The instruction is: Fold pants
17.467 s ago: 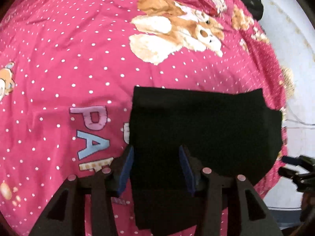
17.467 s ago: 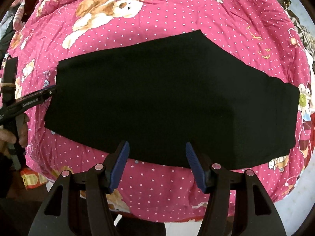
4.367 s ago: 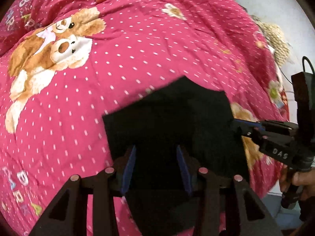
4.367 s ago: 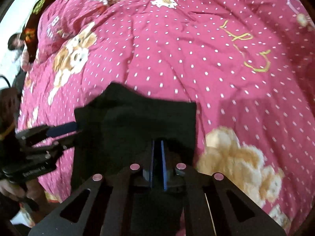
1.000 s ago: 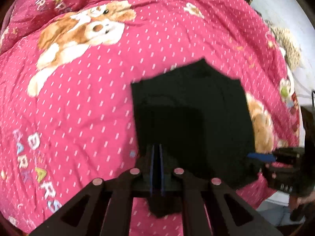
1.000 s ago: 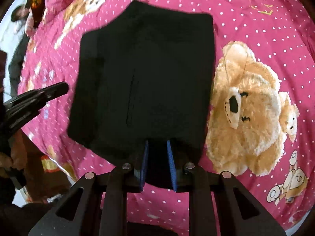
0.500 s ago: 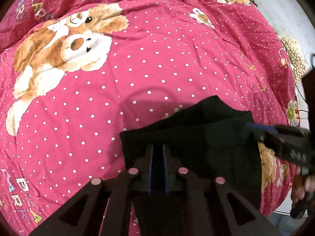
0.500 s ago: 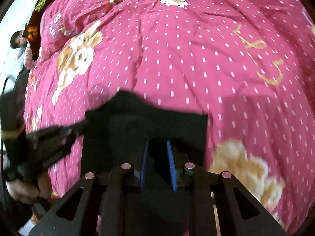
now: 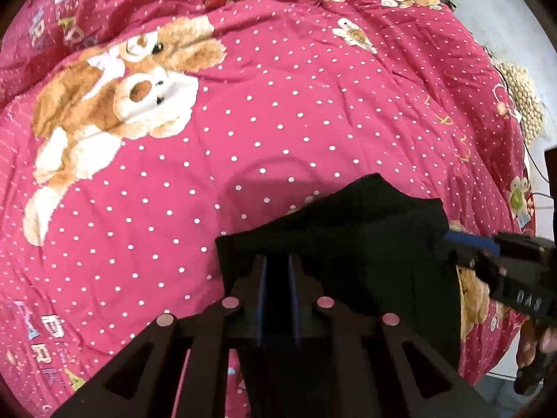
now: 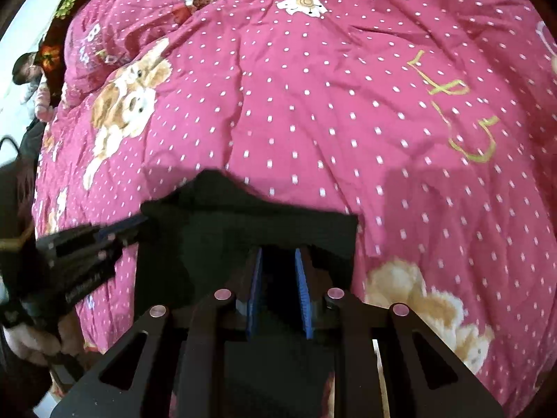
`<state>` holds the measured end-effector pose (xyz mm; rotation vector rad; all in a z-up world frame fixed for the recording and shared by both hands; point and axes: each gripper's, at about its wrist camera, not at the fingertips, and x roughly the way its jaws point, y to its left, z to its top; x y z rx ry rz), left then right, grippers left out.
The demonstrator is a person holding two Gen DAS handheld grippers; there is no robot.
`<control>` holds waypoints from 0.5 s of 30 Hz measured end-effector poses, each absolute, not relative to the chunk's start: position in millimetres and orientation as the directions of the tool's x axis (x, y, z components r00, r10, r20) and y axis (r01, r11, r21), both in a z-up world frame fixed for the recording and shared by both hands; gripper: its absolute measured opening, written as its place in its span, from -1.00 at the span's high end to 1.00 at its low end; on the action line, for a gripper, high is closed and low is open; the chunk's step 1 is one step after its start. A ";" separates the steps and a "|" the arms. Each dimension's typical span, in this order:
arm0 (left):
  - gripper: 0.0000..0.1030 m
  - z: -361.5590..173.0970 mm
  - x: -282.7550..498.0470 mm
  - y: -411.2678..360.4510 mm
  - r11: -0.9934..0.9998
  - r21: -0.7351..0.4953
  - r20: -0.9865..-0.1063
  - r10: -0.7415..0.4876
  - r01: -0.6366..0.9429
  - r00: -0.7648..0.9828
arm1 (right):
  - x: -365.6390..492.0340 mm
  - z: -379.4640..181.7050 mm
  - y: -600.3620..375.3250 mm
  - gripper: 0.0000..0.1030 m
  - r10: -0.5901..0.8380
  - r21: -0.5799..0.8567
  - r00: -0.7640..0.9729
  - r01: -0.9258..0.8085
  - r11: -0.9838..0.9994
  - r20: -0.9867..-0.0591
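The black pants (image 9: 355, 240) are folded into a small thick bundle at the near edge of the pink bed cover, also seen in the right wrist view (image 10: 250, 223). My left gripper (image 9: 277, 264) is shut on the bundle's near left edge, with a narrow gap filled by cloth. My right gripper (image 10: 278, 261) is shut on its near right edge, its blue pads parted by the thick cloth. Each gripper shows in the other's view: the right one (image 9: 487, 254) at the bundle's right side, the left one (image 10: 97, 240) at its left side.
The pink dotted bed cover (image 9: 278, 111) with printed puppies and bears spreads far ahead. Its near and right edges drop off close to me. A beige knitted thing (image 9: 522, 97) lies by the far right edge. A dark flowered cloth (image 10: 55, 35) lies at the far left.
A second ago the folded pants hung lifted and tilted toward the cameras. They have come down onto the cover's near edge, both grippers still clamped, the pads parted slightly wider.
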<state>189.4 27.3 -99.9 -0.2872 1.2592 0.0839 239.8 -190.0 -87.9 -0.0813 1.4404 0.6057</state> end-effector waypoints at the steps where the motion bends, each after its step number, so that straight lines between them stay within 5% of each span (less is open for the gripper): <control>1: 0.71 -95.1 187.2 24.9 0.963 -0.165 -0.944 -0.092 -0.213 0.318 | 234.5 -85.8 -193.7 0.60 0.339 0.301 0.010 -0.437 0.848 -0.941; 15: 0.71 -84.7 117.2 -30.1 0.987 -0.120 -0.956 -0.086 -0.107 0.279 | 141.1 -77.7 -204.8 0.56 0.324 0.281 -0.032 -0.580 0.765 -0.946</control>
